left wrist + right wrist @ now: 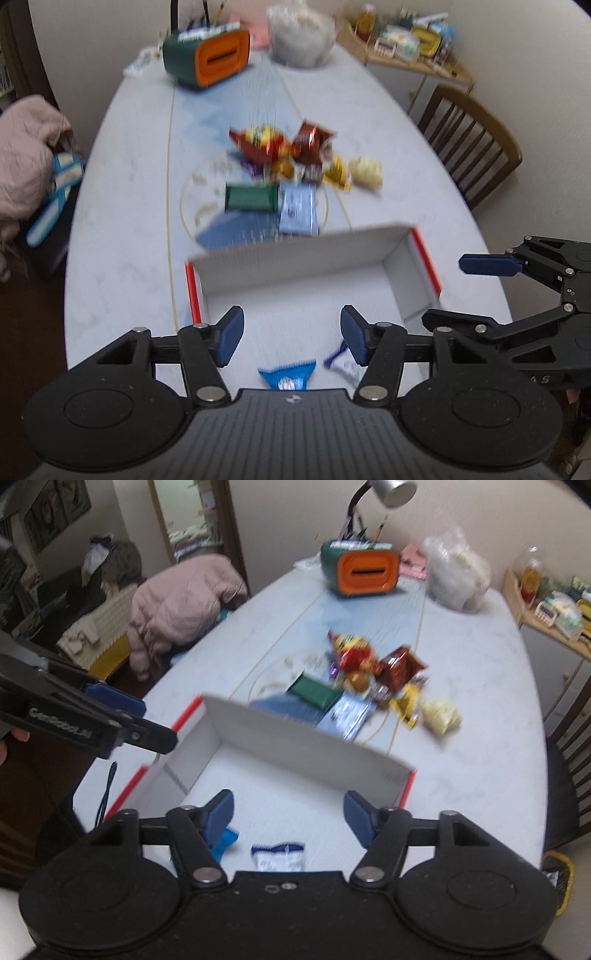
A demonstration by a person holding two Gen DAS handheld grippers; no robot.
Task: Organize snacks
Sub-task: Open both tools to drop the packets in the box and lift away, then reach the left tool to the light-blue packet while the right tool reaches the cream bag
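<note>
White cardboard forms the box (295, 258), red on its outer sides, which sits on the worktop (129, 229) directly under and ahead of both tools, its open top facing up so snacks can be dropped in from above. Both tools hang over its near end. The left tool (291, 338) has its jaws spread wide and grips nothing; the right tool (288, 818) is likewise wide apart and empty. Just below and between the left tool's pads lies a blue packet (288, 374) on the box floor, with a white-and-blue packet (345, 363) beside it, nearer the right tool. These two appear already sorted, which would explain the open jaws above them.

Beyond the far wall of the box, well ahead of both tools, the snack pile (291, 162) waits on the worktop: red and brown bags, a green bar (251, 197), a pale blue packet (298, 208) and yellow pieces. It lies close to the box, probably to keep each carry short. Most of the sorting looks to be still ahead. Motion blur hides the finer print.
</note>
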